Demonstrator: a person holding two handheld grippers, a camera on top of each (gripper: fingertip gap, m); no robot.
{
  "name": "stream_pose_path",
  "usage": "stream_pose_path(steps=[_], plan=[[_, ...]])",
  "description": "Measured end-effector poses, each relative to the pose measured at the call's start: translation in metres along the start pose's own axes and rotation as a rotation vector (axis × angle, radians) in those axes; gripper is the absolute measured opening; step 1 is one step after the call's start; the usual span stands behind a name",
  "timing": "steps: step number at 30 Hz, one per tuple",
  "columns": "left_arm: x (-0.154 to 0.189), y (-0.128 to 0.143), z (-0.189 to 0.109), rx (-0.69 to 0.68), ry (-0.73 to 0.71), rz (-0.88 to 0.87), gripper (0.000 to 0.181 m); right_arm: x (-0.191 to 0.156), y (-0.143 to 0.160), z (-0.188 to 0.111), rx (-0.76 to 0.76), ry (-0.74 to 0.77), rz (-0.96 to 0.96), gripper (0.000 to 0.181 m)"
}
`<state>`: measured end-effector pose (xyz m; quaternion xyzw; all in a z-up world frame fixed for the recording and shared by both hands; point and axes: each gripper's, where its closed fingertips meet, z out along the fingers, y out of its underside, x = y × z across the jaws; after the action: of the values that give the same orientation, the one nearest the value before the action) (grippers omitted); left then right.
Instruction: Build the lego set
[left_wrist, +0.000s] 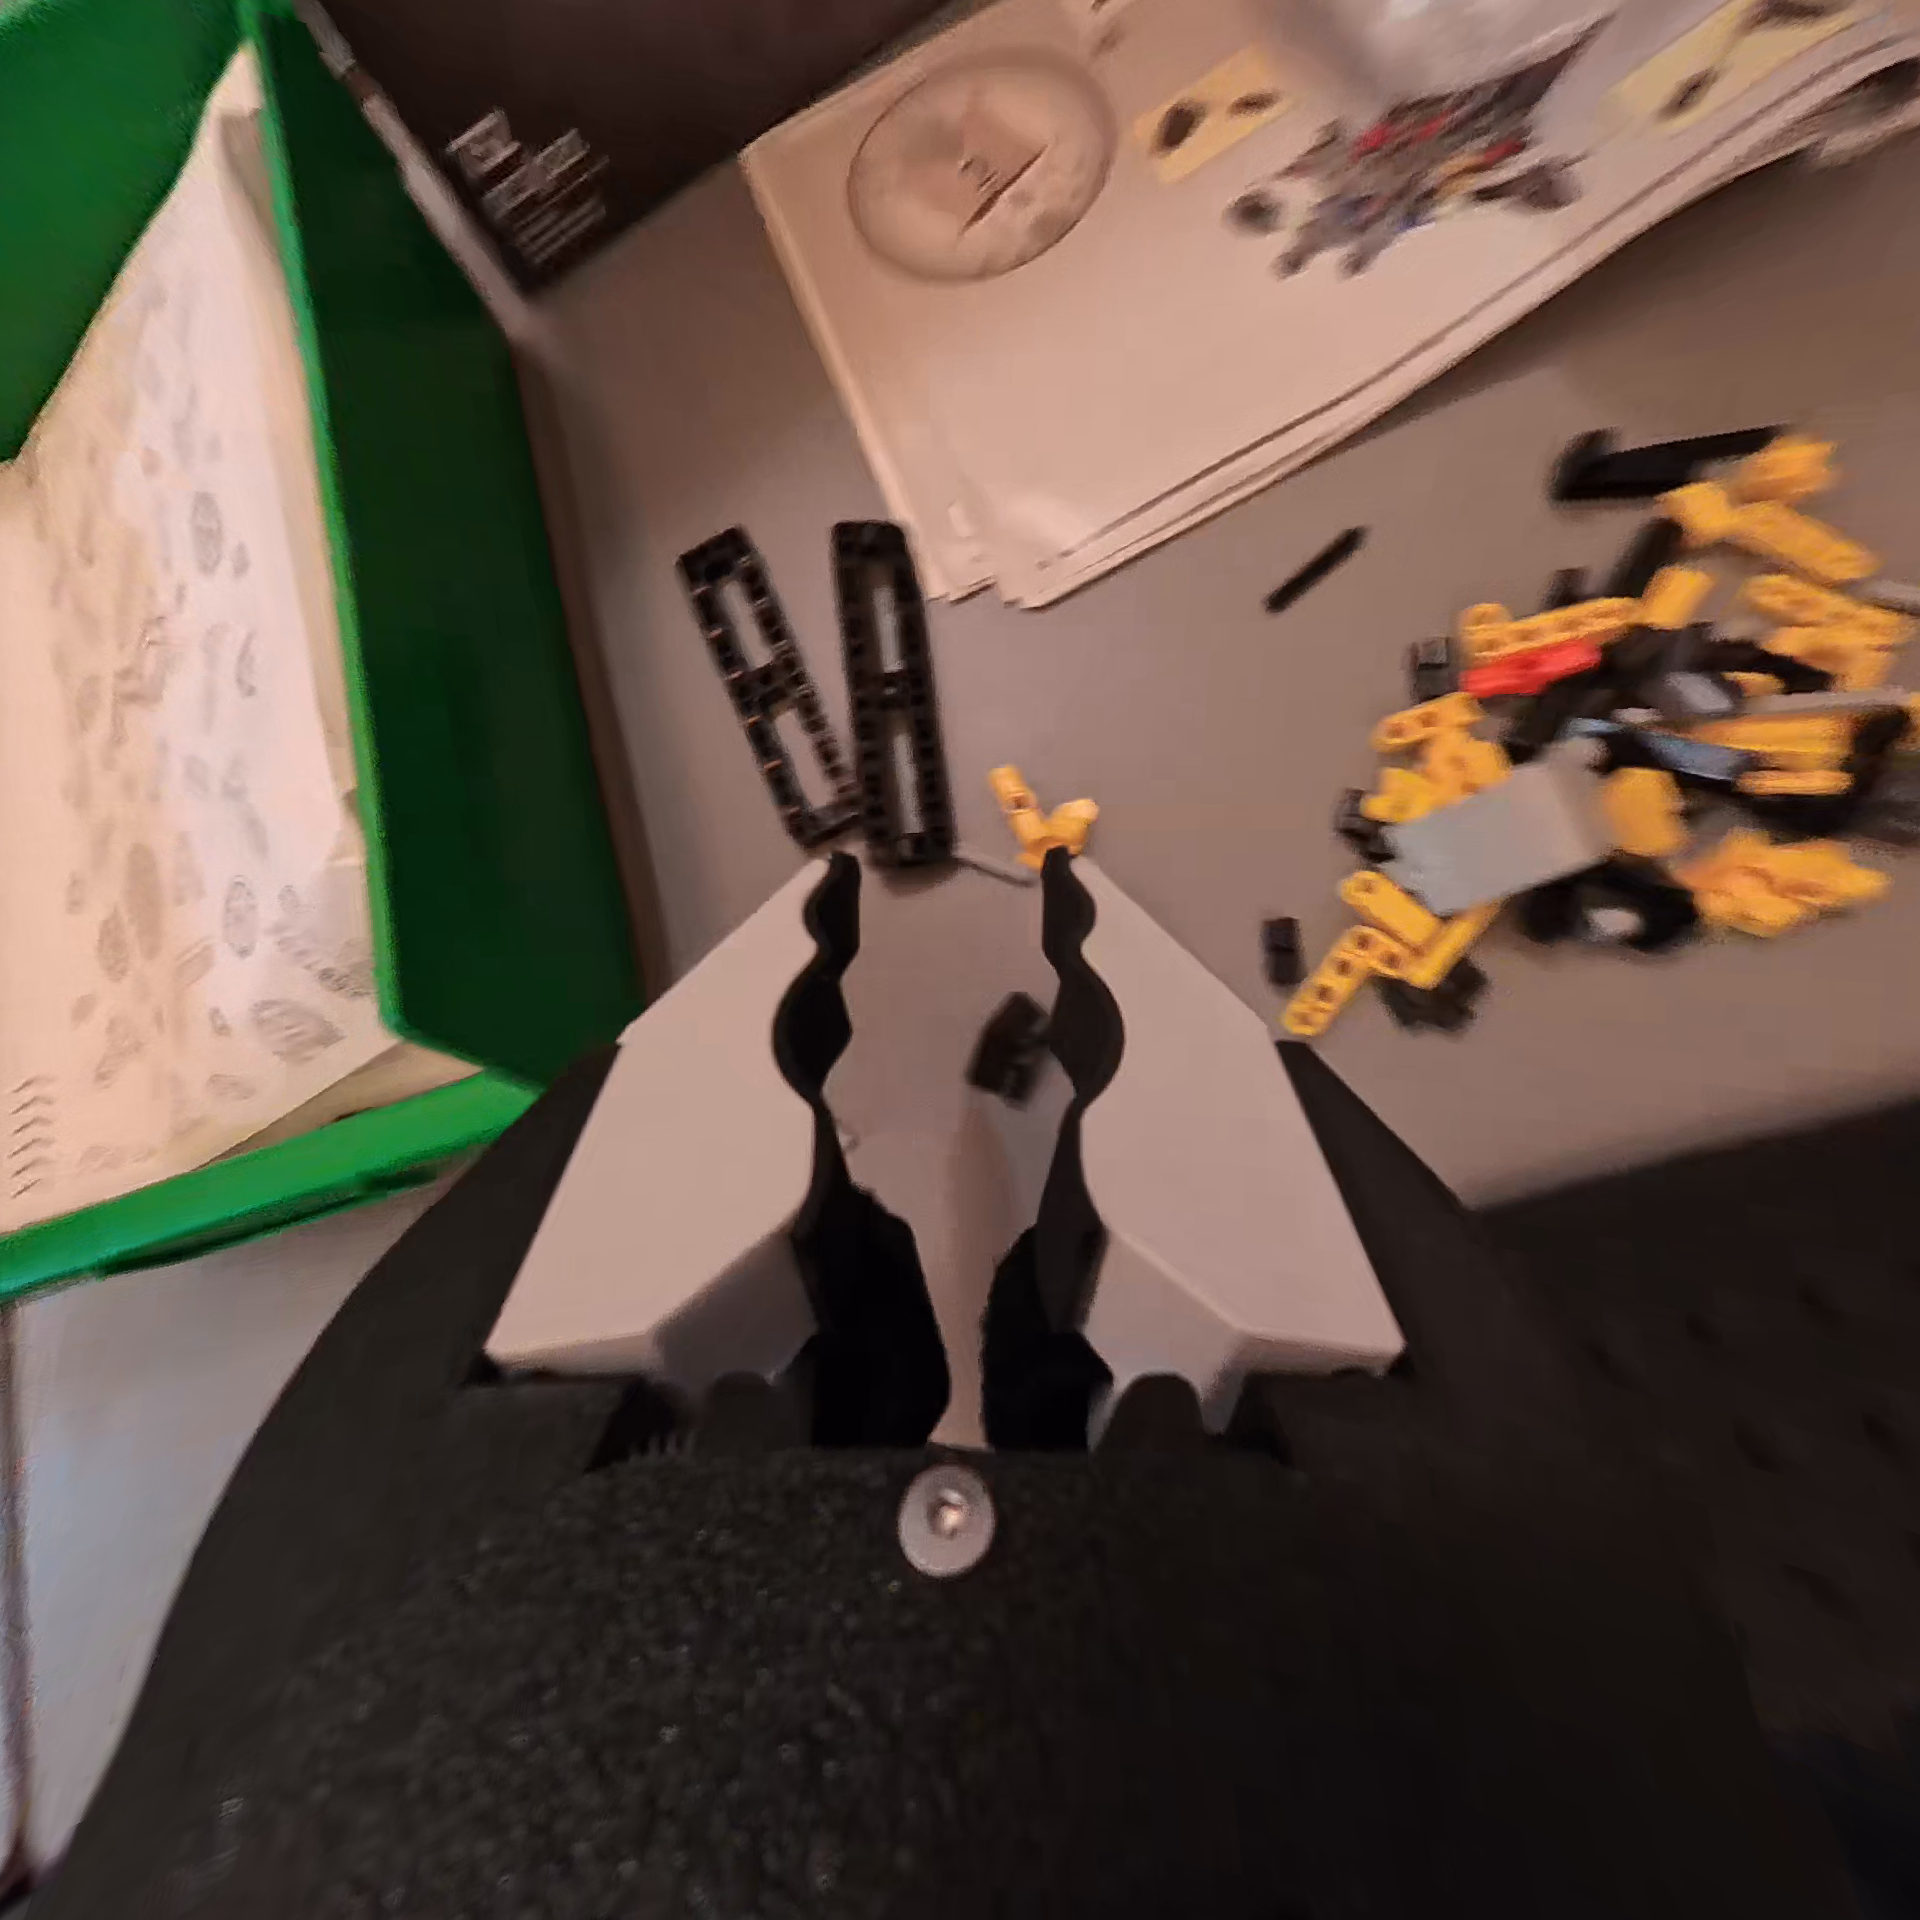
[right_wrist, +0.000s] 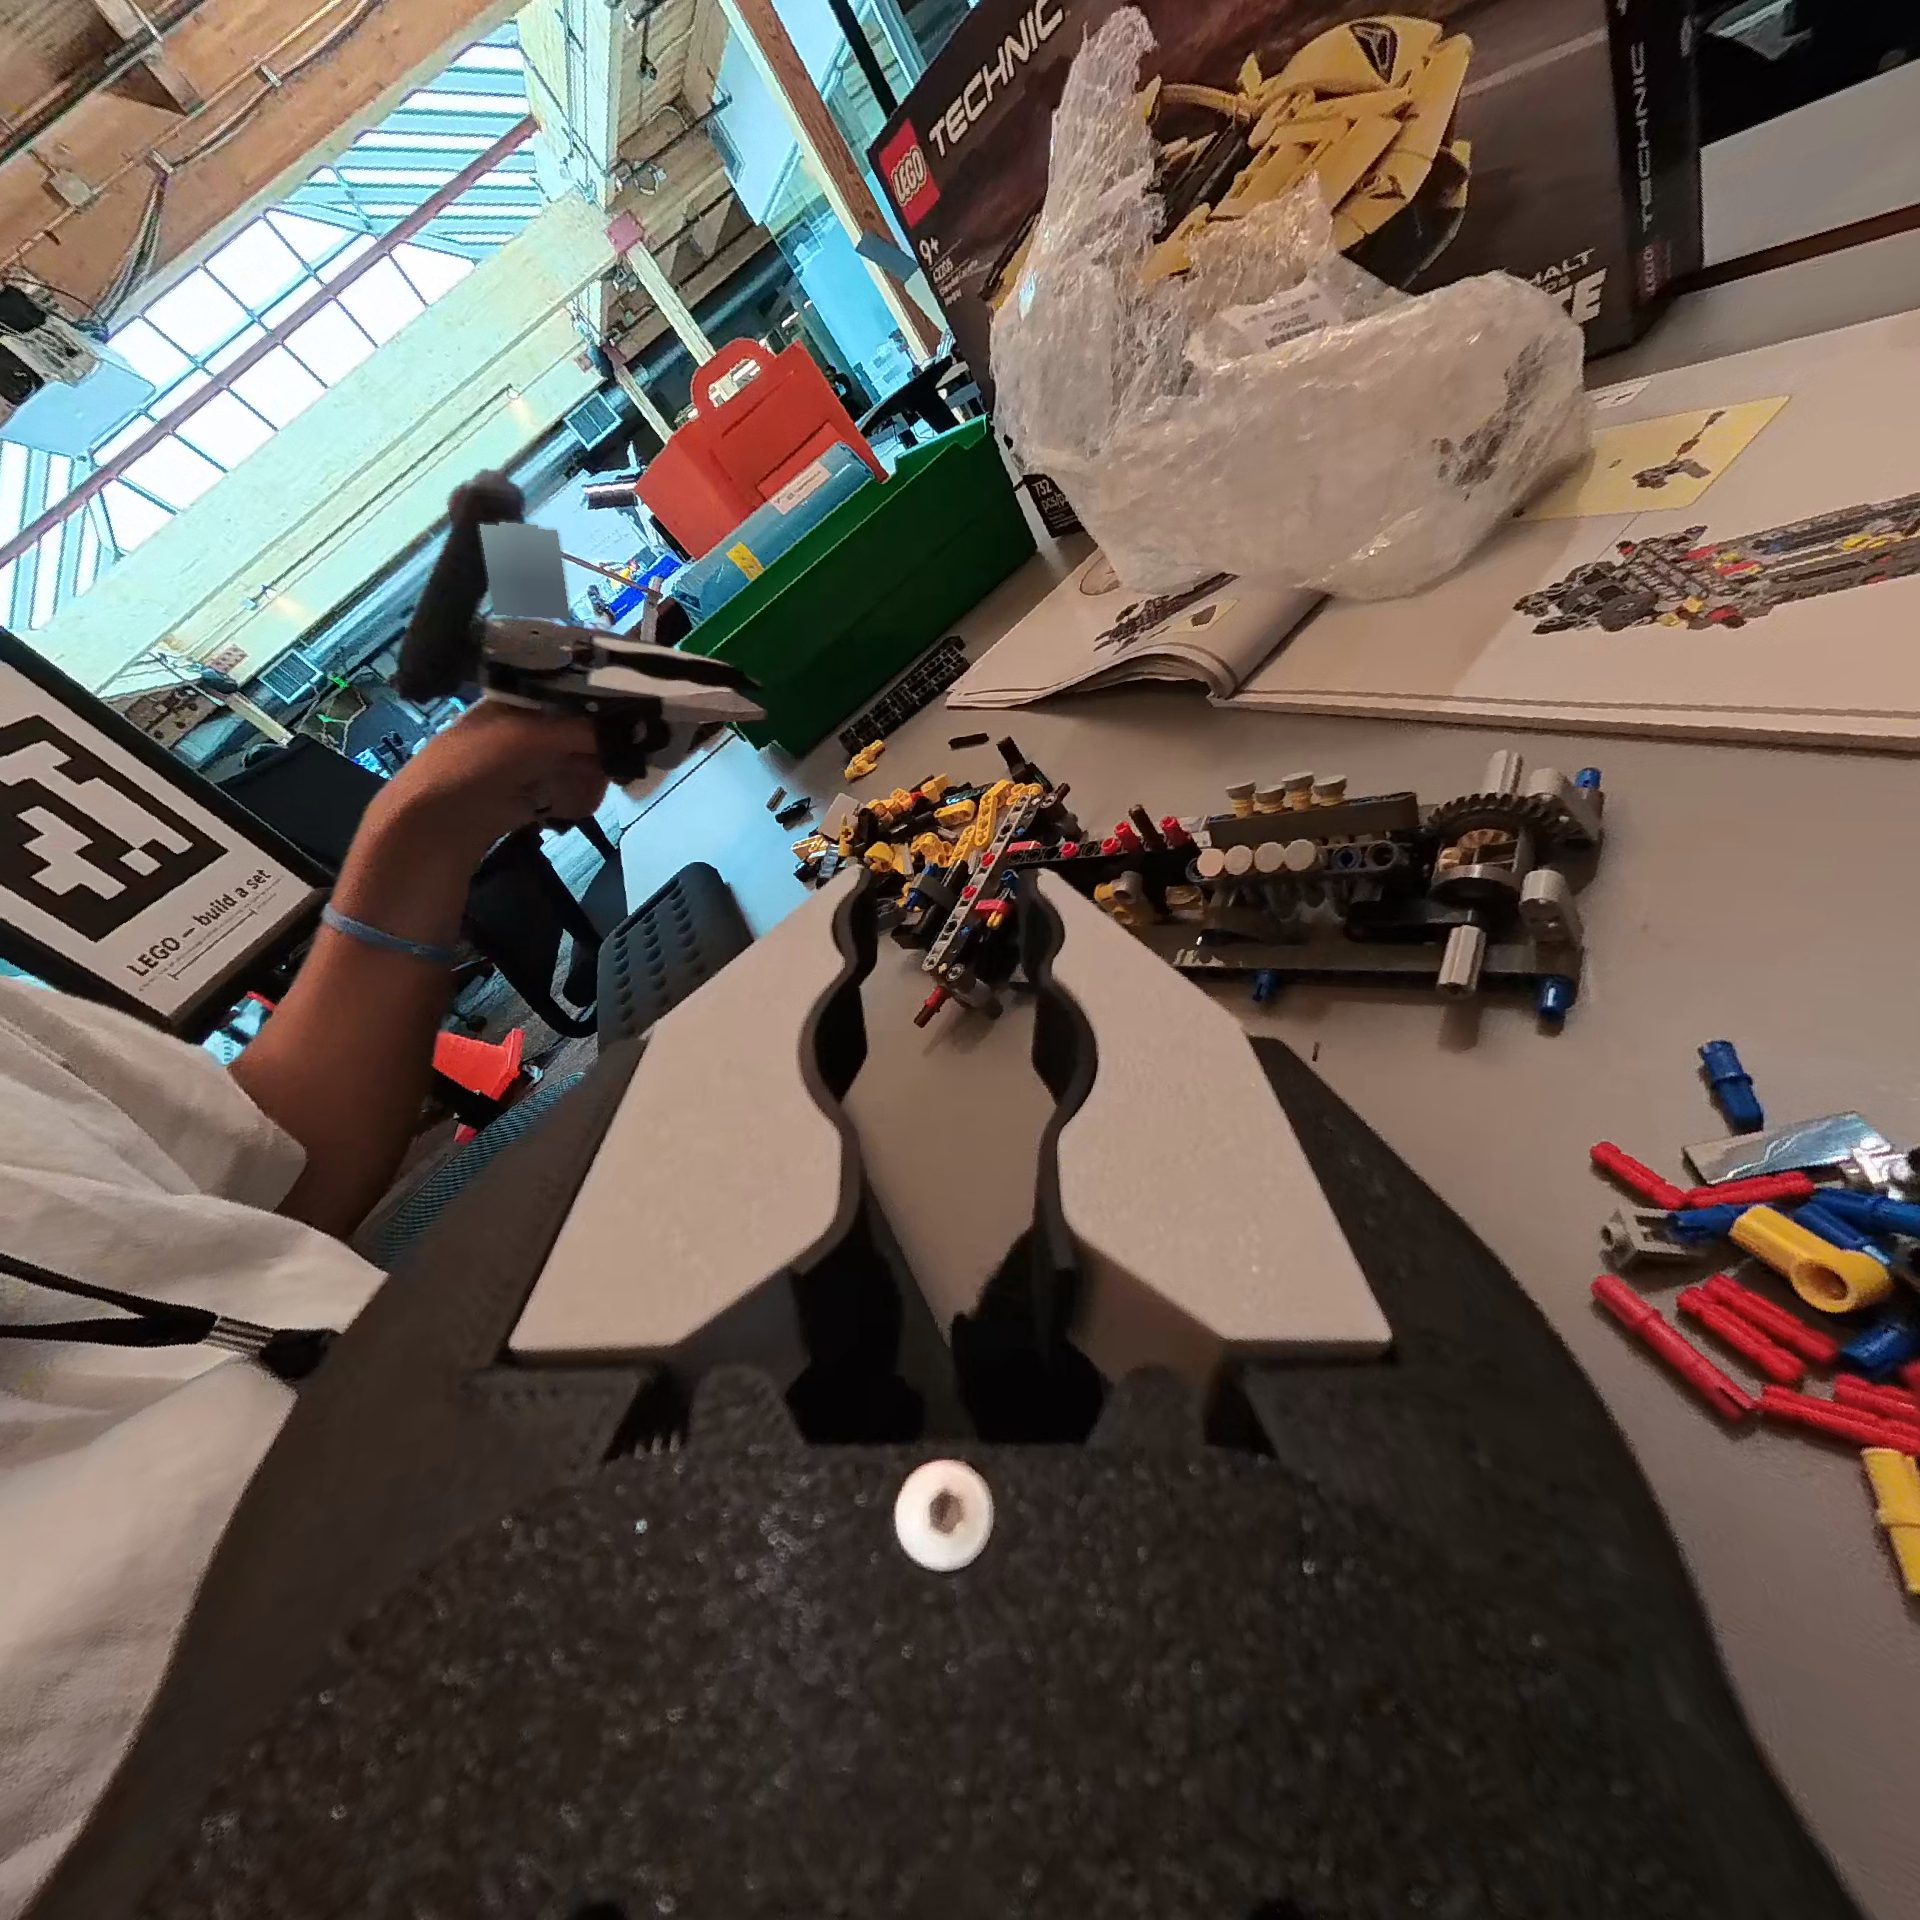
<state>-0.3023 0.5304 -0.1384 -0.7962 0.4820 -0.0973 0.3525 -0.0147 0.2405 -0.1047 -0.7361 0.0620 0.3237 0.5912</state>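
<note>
**Both grippers released above a table of loose Lego parts**

The grey table (right_wrist: 1714, 862) carries everything. At its far edge stands the dark Lego box (right_wrist: 1299, 135), with a bundle of crumpled clear plastic wrap (right_wrist: 1278, 416) in front of it, resting partly on the open instruction booklet (right_wrist: 1558, 644). A green bin (left_wrist: 436, 644) sits at the left of the table; in the left wrist view a printed sheet lies inside it.

The partly built chassis (right_wrist: 1382, 883), a long dark-grey assembly with gears, tan cylinders and blue pins, lies flat on the table just right of the right gripper's tips. Beside it, directly ahead of those tips, is the pile of yellow and black pieces (right_wrist: 956, 831). A second heap of red, blue and yellow pins (right_wrist: 1787, 1309) lies well apart at the right edge.

The right gripper (right_wrist: 945, 904) is spread, nothing between its fingers, pointing at the yellow pile. The left gripper (left_wrist: 951, 862) is likewise spread and empty, held above the table in a person's hand (right_wrist: 520, 769). Just beyond its tips lie two black rectangular frames (left_wrist: 821, 686) side by side and a small yellow connector (left_wrist: 1044, 821); a small black piece (left_wrist: 1008, 1039) shows on the table between the fingers.
</note>
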Motion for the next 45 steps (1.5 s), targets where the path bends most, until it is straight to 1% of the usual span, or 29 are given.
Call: stream_pose_path(steps=[2, 4, 7, 9, 12, 15, 16, 17, 19, 20, 22, 25, 27, 29, 30, 31, 33, 34, 36, 37, 38, 39, 40, 42, 43, 45], plan=[[0.030, -0.006, -0.006, 0.059, 0.132, 0.040, 0.034, 0.000, 0.000, 0.001, -0.002, 0.007, -0.010, 0.025], [0.058, -0.014, 0.000, 0.096, 0.227, 0.138, 0.034, 0.000, 0.000, 0.003, -0.010, 0.011, -0.016, 0.025], [0.078, -0.029, 0.027, 0.108, 0.261, 0.322, 0.033, 0.001, 0.002, 0.005, -0.025, 0.011, -0.017, 0.025], [0.091, -0.038, 0.047, 0.085, 0.342, 0.396, 0.033, 0.001, 0.003, 0.005, -0.027, 0.016, -0.022, 0.025], [0.101, -0.041, 0.073, 0.027, 0.434, 0.507, 0.033, 0.000, 0.001, 0.002, -0.011, 0.020, -0.028, 0.025], [0.100, -0.038, 0.093, -0.047, 0.469, 0.541, 0.032, 0.002, -0.002, -0.001, 0.013, 0.026, -0.021, 0.025], [0.099, -0.037, 0.097, -0.064, 0.473, 0.550, 0.030, 0.002, -0.003, -0.002, 0.020, 0.026, -0.018, 0.025], [0.100, -0.037, 0.100, -0.071, 0.479, 0.558, 0.023, 0.002, -0.004, -0.002, 0.023, 0.026, -0.015, 0.025], [0.100, -0.038, 0.101, -0.071, 0.479, 0.566, 0.006, 0.003, -0.003, -0.001, 0.019, 0.025, -0.010, 0.025], [0.097, -0.035, 0.101, -0.086, 0.462, 0.579, 0.003, 0.003, -0.003, 0.000, 0.013, 0.025, -0.010, 0.025], [0.089, -0.024, 0.093, -0.122, 0.447, 0.596, 0.002, 0.003, -0.001, 0.001, -0.001, 0.025, -0.014, 0.025], [0.076, -0.008, 0.078, -0.148, 0.451, 0.546, 0.002, 0.002, 0.002, 0.004, -0.021, 0.030, -0.024, 0.025], [0.069, 0.001, 0.074, -0.156, 0.437, 0.534, 0.002, 0.002, 0.006, 0.008, -0.048, 0.038, -0.033, 0.025], [0.070, 0.004, 0.074, -0.142, 0.432, 0.515, 0.005, 0.000, 0.009, 0.016, -0.074, 0.045, -0.064, 0.025], [0.072, 0.003, 0.073, -0.133, 0.430, 0.504, 0.013, -0.001, 0.009, 0.020, -0.083, 0.046, -0.089, 0.026], [0.072, 0.000, 0.073, -0.121, 0.414, 0.494, 0.021, -0.001, 0.008, 0.025, -0.091, 0.054, -0.126, 0.027], [0.072, -0.011, 0.067, -0.077, 0.372, 0.471, 0.027, 0.002, 0.005, 0.037, -0.106, 0.086, -0.225, 0.031], [0.077, -0.019, 0.060, -0.035, 0.368, 0.461, 0.028, 0.007, 0.007, 0.042, -0.149, 0.111, -0.289, 0.036], [0.103, -0.039, 0.042, 0.092, 0.404, 0.448, 0.028, 0.024, 0.013, 0.043, -0.326, 0.205, -0.408, 0.037], [0.121, -0.047, 0.033, 0.150, 0.440, 0.438, 0.028, 0.034, 0.014, 0.039, -0.419, 0.254, -0.442, 0.037], [0.143, -0.051, 0.025, 0.185, 0.489, 0.435, 0.031, 0.042, 0.010, 0.036, -0.462, 0.278, -0.480, 0.041], [0.165, -0.049, 0.019, 0.192, 0.536, 0.463, 0.035, 0.049, 0.004, 0.034, -0.483, 0.293, -0.502, 0.040], [0.181, -0.043, 0.017, 0.183, 0.552, 0.522, 0.038, 0.054, 0.000, 0.035, -0.514, 0.279, -0.507, 0.042], [0.201, -0.032, 0.024, 0.147, 0.525, 0.662, 0.042, 0.048, -0.001, 0.046, -0.557, 0.176, -0.480, 0.046], [0.206, -0.030, 0.030, 0.132, 0.510, 0.720, 0.040, 0.044, 0.000, 0.056, -0.572, 0.130, -0.482, 0.046], [0.216, -0.031, 0.042, 0.119, 0.529, 0.809, 0.030, 0.040, 0.007, 0.075, -0.620, 0.085, -0.541, 0.046]])
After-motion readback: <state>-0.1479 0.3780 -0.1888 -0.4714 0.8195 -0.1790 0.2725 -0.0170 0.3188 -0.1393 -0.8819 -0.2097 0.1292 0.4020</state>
